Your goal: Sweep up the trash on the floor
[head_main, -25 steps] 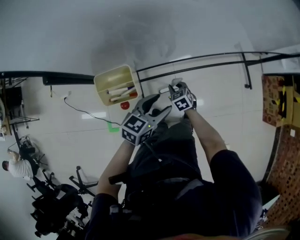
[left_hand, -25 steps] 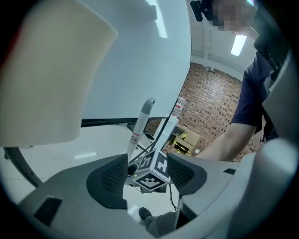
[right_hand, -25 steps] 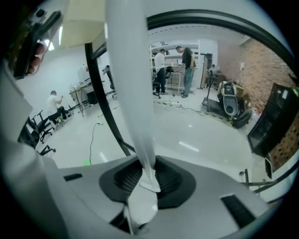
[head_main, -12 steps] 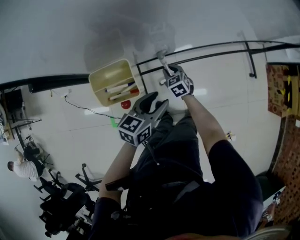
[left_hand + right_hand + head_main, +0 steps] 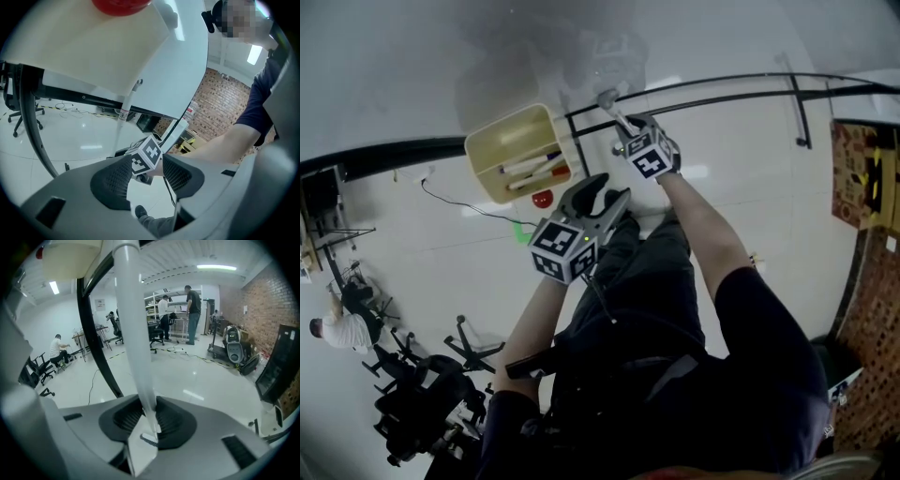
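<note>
Right gripper (image 5: 625, 139) farther up-left, jaws tight on white handle (image 5: 132, 319), top cut off; left gripper (image 5: 611, 187) jaws freshly narrower, apart, empty.

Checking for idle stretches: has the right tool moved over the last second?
Yes. In the head view the right tool has shifted up the picture towards the black bars, and its white handle now crosses them.

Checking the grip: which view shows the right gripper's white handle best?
Right gripper view: the white handle stands clamped between its pads. Head view shows a short stub; left gripper view, at most a far sliver.
</note>
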`<state>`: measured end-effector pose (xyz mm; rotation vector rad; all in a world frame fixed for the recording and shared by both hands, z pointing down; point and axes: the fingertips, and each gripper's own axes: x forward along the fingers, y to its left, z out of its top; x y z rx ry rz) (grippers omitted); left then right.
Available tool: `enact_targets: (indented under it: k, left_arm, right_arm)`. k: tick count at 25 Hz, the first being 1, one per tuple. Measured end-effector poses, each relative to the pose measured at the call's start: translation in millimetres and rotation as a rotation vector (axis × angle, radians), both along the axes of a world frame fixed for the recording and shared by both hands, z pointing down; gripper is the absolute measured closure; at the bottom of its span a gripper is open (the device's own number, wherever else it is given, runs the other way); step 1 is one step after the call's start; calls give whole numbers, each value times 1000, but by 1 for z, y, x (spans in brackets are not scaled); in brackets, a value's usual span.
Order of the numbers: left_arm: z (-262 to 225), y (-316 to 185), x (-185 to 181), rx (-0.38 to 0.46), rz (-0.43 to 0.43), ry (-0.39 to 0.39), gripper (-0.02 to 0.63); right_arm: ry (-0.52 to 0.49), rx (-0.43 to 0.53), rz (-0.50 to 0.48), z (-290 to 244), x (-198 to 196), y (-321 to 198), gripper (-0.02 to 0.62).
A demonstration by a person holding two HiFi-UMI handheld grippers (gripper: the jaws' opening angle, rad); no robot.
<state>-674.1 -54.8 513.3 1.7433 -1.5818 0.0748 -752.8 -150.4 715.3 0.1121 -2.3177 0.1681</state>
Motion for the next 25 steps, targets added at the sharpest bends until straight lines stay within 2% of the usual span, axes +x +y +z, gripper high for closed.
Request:
enact_targets:
  k: [4, 10, 13, 15, 19, 22, 25]
  left_arm:
    - [0, -10, 7, -2, 20, -13, 416]
    - [21, -13, 26, -97, 90, -27, 416]
    - [24, -21, 24, -84, 99, -97, 416]
    - [22, -30, 21, -69, 99, -142, 416]
    - [21, -43, 23, -56, 115, -173, 416]
    - [22, -46, 22, -57, 115, -180, 414]
    - [24, -44, 22, -60, 107, -161, 415]
  right_arm:
    - [25, -28, -4, -5, 0, 2, 483]
    - [92, -141, -12, -6, 7, 13, 460]
    - [109, -127, -40, -6, 10, 17, 462]
    - [96, -135, -33, -9, 11, 17, 459]
    - [33, -226, -11, -8, 19, 18, 431]
    - [-6, -216, -32, -12, 24, 13, 420]
    - [-66, -273, -10, -25, 28, 9, 345]
